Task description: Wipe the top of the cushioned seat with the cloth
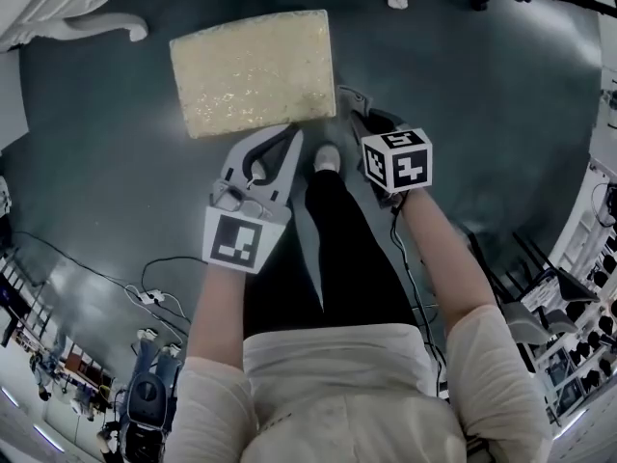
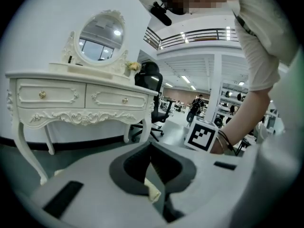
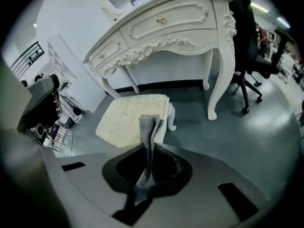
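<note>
Right claw (image 3: 147, 170) is clamped on the grey cloth (image 3: 148, 127), which is held standing upright. The cushioned seat (image 1: 255, 70) is noted at 11 o'clock from that claw, near, with its long axis 9-to-3. Left claw (image 1: 278, 148) is closed, seemingly on nothing, near the seat's 6 o'clock edge. Open floor (image 1: 482, 85) is seen at 3; dresser (image 3: 190, 18) legs are beyond at 12.

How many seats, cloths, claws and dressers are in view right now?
Seat: 1
Cloth: 1
Claws: 2 (left claw, right claw)
Dresser: 1
Total: 5
</note>
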Demonstrator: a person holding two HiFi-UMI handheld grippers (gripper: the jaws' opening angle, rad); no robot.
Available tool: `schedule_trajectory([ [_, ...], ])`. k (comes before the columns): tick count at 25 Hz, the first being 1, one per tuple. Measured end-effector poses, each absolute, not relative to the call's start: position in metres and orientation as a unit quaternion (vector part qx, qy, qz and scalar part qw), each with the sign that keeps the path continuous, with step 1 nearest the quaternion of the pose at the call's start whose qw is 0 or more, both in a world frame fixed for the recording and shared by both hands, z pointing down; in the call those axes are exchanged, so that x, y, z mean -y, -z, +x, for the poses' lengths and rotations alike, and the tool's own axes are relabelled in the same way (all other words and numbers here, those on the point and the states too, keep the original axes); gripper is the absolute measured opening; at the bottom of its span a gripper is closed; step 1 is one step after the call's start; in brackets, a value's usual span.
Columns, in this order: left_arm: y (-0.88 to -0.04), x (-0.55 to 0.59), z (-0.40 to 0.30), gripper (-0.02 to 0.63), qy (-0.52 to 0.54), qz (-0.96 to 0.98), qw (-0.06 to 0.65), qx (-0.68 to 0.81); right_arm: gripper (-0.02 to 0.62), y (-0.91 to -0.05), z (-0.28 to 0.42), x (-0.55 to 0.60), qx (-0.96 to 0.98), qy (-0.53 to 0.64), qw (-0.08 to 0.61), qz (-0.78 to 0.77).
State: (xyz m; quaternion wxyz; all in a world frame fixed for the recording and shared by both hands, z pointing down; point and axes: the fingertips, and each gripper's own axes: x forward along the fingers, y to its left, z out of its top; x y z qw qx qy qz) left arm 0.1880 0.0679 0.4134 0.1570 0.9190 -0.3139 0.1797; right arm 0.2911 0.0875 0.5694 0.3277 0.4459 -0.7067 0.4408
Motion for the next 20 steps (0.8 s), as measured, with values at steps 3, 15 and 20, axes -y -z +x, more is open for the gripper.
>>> schedule_trajectory([
  [3, -0.382, -0.065, 0.171, 0.003, -0.17, 0.923, 0.14, 0.314, 0.029, -0.534, 0.272, -0.084, 0.72, -0.426, 0.317, 0.447],
  [15, -0.237, -0.089, 0.09, 0.003, -0.127, 0.933, 0.064, 0.332, 0.029, -0.361, 0.174, -0.082, 0.798, -0.322, 0.246, 0.447],
  [20, -0.184, -0.102, 0.061, 0.003, -0.112, 0.93, 0.039, 0.347, 0.029, -0.289, 0.152, -0.088, 0.821, -0.272, 0.213, 0.454],
])
